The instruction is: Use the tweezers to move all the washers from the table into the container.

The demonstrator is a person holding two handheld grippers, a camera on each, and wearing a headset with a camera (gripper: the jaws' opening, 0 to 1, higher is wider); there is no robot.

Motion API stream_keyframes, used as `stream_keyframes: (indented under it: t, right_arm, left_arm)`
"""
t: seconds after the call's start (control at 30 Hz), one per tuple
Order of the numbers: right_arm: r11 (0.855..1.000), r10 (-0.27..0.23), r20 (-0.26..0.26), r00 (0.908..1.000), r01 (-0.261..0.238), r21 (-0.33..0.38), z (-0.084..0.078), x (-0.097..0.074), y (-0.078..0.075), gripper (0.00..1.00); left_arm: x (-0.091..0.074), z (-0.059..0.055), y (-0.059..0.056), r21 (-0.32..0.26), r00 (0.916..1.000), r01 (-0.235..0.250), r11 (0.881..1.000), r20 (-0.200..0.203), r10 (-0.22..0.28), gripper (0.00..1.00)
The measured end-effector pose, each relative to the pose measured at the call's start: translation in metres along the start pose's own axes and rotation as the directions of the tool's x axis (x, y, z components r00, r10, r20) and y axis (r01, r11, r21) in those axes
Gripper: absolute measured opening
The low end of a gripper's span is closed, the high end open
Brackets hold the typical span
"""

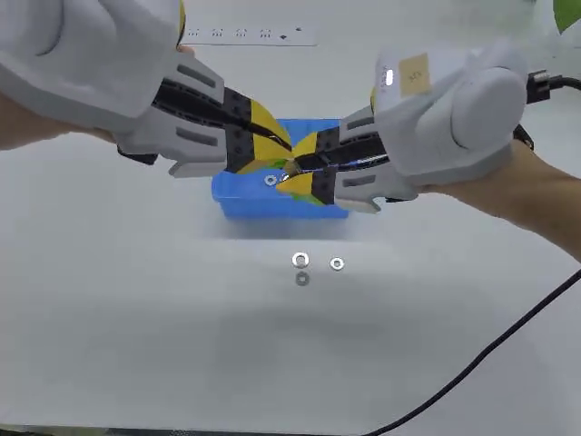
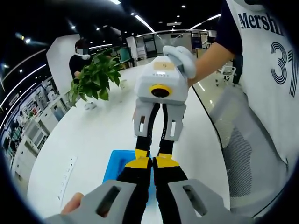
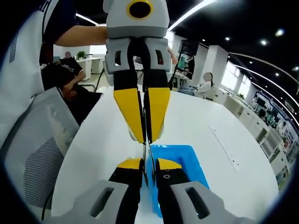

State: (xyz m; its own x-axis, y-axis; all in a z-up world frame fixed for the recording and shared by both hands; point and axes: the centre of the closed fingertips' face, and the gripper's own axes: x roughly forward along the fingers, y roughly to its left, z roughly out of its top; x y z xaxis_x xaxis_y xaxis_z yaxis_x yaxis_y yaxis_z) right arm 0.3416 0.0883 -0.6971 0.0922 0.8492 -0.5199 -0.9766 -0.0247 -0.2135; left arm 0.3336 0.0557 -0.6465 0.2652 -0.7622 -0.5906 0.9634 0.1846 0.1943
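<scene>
Washers (image 1: 300, 261): three loose on the desk (image 1: 136, 318) just in front of the blue container (image 1: 272, 207). A fourth washer (image 1: 270, 181) is over the container by the tweezers (image 3: 146, 156); can't tell if it's held or lying inside. Left gripper (image 1: 281, 156) and right gripper (image 1: 296, 173) meet tip to tip above the container, both clamped on the tweezers.

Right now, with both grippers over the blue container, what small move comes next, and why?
Probably ease the squeeze on the tweezers so the washer drops: it sits at their tips above the blue container, and three washers lie on the table.
</scene>
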Motion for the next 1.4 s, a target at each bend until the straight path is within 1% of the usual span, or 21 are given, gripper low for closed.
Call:
stream_keyframes:
  t: [0.07, 0.13, 0.17, 0.23, 0.27, 0.37, 0.47, 0.5, 0.6, 0.7, 0.77, 0.87, 0.9, 0.97, 1.0, 1.13, 1.2, 1.3, 1.33, 1.4]
  right_arm:
    - [1.0, 0.002, -0.005, 1.0, -0.002, -0.008, 0.001, -0.002, 0.006, 0.12]
    - [1.0, 0.009, -0.006, 0.9999, -0.009, -0.003, 0.002, -0.004, 0.013, 0.12]
    - [1.0, 0.01, -0.009, 0.9999, -0.01, -0.005, 0.002, -0.005, 0.017, 0.12]
    - [1.0, 0.014, -0.015, 0.9998, -0.014, -0.005, 0.002, -0.006, 0.023, 0.12]
    - [1.0, 0.014, -0.015, 0.9998, -0.015, -0.005, 0.001, -0.005, 0.022, 0.12]
    - [1.0, 0.02, -0.019, 0.9996, -0.02, 0.003, -0.001, -0.006, 0.03, 0.12]
    - [1.0, 0.024, -0.026, 0.9994, -0.023, 0.01, -0.002, -0.007, 0.036, 0.13]
    - [1.0, 0.023, -0.028, 0.9993, -0.023, 0.012, -0.003, -0.007, 0.038, 0.13]
    - [1.0, 0.025, -0.03, 0.9992, -0.025, 0.017, -0.003, -0.007, 0.04, 0.14]
    - [1.0, 0.025, -0.032, 0.9992, -0.024, 0.018, -0.004, -0.007, 0.042, 0.14]
    - [0.999, 0.028, -0.028, 0.9992, -0.028, 0.022, -0.004, -0.006, 0.043, 0.14]
    - [1.0, 0.026, -0.026, 0.9993, -0.025, 0.016, -0.005, -0.004, 0.043, 0.11]
    - [0.999, 0.027, -0.021, 0.9994, -0.026, 0.03, -0.006, -0.004, 0.044, 0.11]
    - [0.999, 0.029, -0.017, 0.9994, -0.028, 0.034, -0.007, -0.003, 0.045, 0.11]
    - [0.999, 0.029, -0.018, 0.9994, -0.028, 0.035, -0.009, -0.002, 0.045, 0.11]
    - [0.998, 0.032, -0.027, 0.9991, -0.031, 0.045, -0.02, 0.002, 0.048, 0.11]
    - [0.998, 0.032, -0.032, 0.999, -0.03, 0.046, -0.026, 0.005, 0.051, 0.11]
    - [0.997, 0.039, -0.034, 0.9987, -0.037, 0.072, -0.036, 0.01, 0.053, 0.11]
    - [0.997, 0.041, -0.037, 0.9985, -0.038, 0.073, -0.038, 0.011, 0.054, 0.11]
    - [0.996, 0.052, -0.04, 0.9979, -0.048, 0.079, -0.041, 0.014, 0.055, 0.11]
  left_arm:
    - [0.0, 0.002, -0.004, 0.002, 1.0, 0.003, 1.0, 0.003, -0.003, 0.05]
    - [0.0, 0.002, -0.009, 0.002, 0.9999, 0.007, 1.0, 0.007, -0.007, 0.05]
    - [0.0, 0.004, -0.014, 0.0, 0.9999, 0.01, 1.0, 0.012, -0.01, 0.05]
    - [0.0, 0.005, -0.02, -0.001, 0.9998, 0.012, 1.0, 0.013, -0.012, 0.05]
    - [0.0, 0.006, -0.022, -0.002, 0.9998, 0.013, 1.0, 0.015, -0.013, 0.05]
    - [-0.002, 0.006, -0.03, -0.003, 0.9997, 0.022, 1.0, 0.015, -0.022, 0.05]
    - [-0.002, 0.006, -0.031, -0.008, 0.9995, 0.026, 1.0, 0.016, -0.026, 0.05]
    - [-0.003, 0.005, -0.034, -0.007, 0.9996, 0.026, 1.0, 0.013, -0.025, 0.05]
    - [-0.004, 0.002, -0.037, -0.008, 0.9997, 0.025, 1.0, 0.005, -0.025, 0.05]
    - [-0.005, 0.002, -0.038, -0.016, 0.9996, 0.025, 1.0, 0.014, -0.025, 0.05]
    - [-0.006, 0.003, -0.036, -0.017, 0.9997, 0.019, 1.0, 0.019, -0.018, 0.05]
    - [-0.005, 0.002, -0.037, -0.023, 0.9996, 0.022, 1.0, 0.019, -0.021, 0.05]
    - [-0.005, 0.002, -0.038, -0.023, 0.9996, 0.023, 0.999, 0.018, -0.023, 0.05]
    - [-0.002, 0.001, -0.038, -0.029, 0.9994, 0.029, 0.999, 0.022, -0.028, 0.05]
    - [-0.001, 0.0, -0.038, -0.034, 0.9992, 0.033, 0.999, 0.021, -0.032, 0.05]
    - [0.007, -0.01, -0.042, -0.043, 0.9987, 0.051, 0.998, 0.004, -0.051, 0.05]
    - [0.01, -0.016, -0.044, -0.058, 0.9981, 0.062, 0.996, 0.0, -0.062, 0.05]
    - [0.014, -0.023, -0.045, -0.08, 0.9973, 0.073, 0.994, -0.001, -0.073, 0.05]
    - [0.016, -0.027, -0.045, -0.085, 0.997, 0.076, 0.993, -0.009, -0.077, 0.05]
    - [0.018, -0.031, -0.046, -0.095, 0.9965, 0.081, 0.992, -0.014, -0.083, 0.05]
